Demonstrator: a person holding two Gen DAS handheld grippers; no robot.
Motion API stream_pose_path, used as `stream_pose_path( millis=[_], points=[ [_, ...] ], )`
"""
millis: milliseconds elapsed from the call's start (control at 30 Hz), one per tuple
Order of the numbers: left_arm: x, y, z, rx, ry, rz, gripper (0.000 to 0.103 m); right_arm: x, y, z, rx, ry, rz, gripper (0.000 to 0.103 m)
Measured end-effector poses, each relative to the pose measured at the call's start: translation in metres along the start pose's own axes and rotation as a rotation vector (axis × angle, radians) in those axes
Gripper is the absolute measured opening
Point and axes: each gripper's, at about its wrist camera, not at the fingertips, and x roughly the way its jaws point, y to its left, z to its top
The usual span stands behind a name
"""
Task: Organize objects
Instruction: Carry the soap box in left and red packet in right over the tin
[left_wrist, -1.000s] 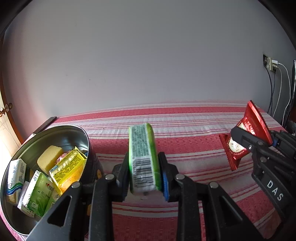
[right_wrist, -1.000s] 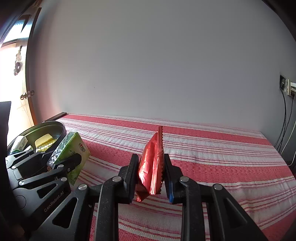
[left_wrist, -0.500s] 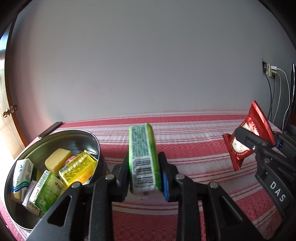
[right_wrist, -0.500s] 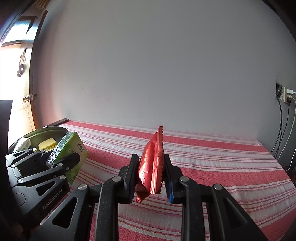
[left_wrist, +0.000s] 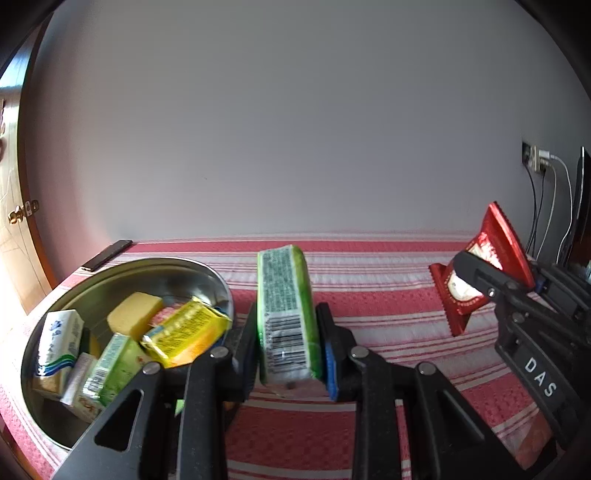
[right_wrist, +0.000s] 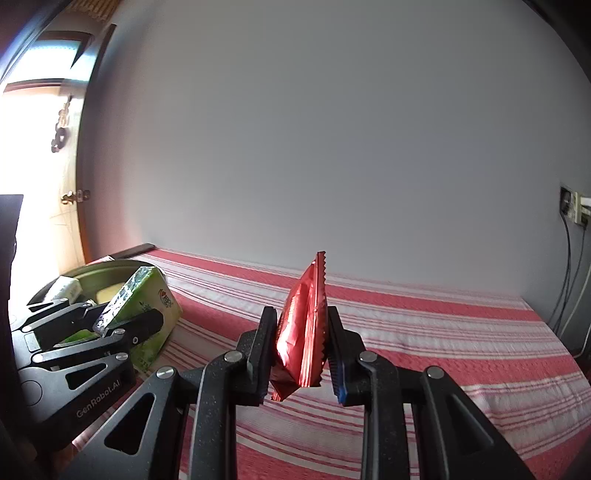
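Bedding in red and white stripes (left_wrist: 388, 291) fills the lower half of both views, running back to a plain grey wall (left_wrist: 295, 129), and serves as the work surface. Near its left corner sits a round metal tin (left_wrist: 199, 267), the collecting place for the small goods: already inside lie a white and blue packet (left_wrist: 59, 338), a yellow block (left_wrist: 135, 314), a yellow packet (left_wrist: 186, 332) and a green and white packet (left_wrist: 112, 363), heaped loosely against one another. A dark phone (left_wrist: 107, 254) rests on the fabric just beyond the tin's far rim.

Each of the 2 grippers carries 1 item clear of the fabric. The left gripper (left_wrist: 290, 354) is clamped across the flat faces of a green packet (left_wrist: 286, 314), held on edge with its barcode toward the camera, just beside the tin's right rim; a narrow grip across the thin dimension keeps it from slipping. The right gripper (right_wrist: 301, 354) is pinched tight on a red foil sachet (right_wrist: 301, 325), crimped end up, well apart from the tin. In my judgement both are being carried toward the tin, with the green packet placed to go in first.
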Motion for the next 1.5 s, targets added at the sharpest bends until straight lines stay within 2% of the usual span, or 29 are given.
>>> stream_pose_path(
  millis=[67,300,433,833,1233,1500],
  points=[
    [-0.007,0.007,0.003,-0.012,-0.009,-0.003,0.027,-0.001,0.006,0.006,-0.002,-0.008,0.020,0.028],
    [-0.033,0.031,0.011,-0.023,-0.051,0.058,0.027,0.003,0.030,0.028,-0.018,-0.021,0.078,0.028],
    [-0.038,0.047,0.014,-0.049,-0.045,0.065,0.027,0.006,0.049,0.037,-0.027,-0.024,0.107,0.028],
    [-0.057,0.093,0.014,-0.097,-0.041,0.157,0.027,0.024,0.097,0.056,-0.084,-0.015,0.188,0.028],
    [-0.045,0.155,0.010,-0.163,-0.007,0.272,0.027,0.049,0.135,0.057,-0.136,0.025,0.251,0.028],
    [-0.032,0.172,0.005,-0.178,0.036,0.298,0.027,0.070,0.165,0.057,-0.169,0.059,0.276,0.028]
  ],
)
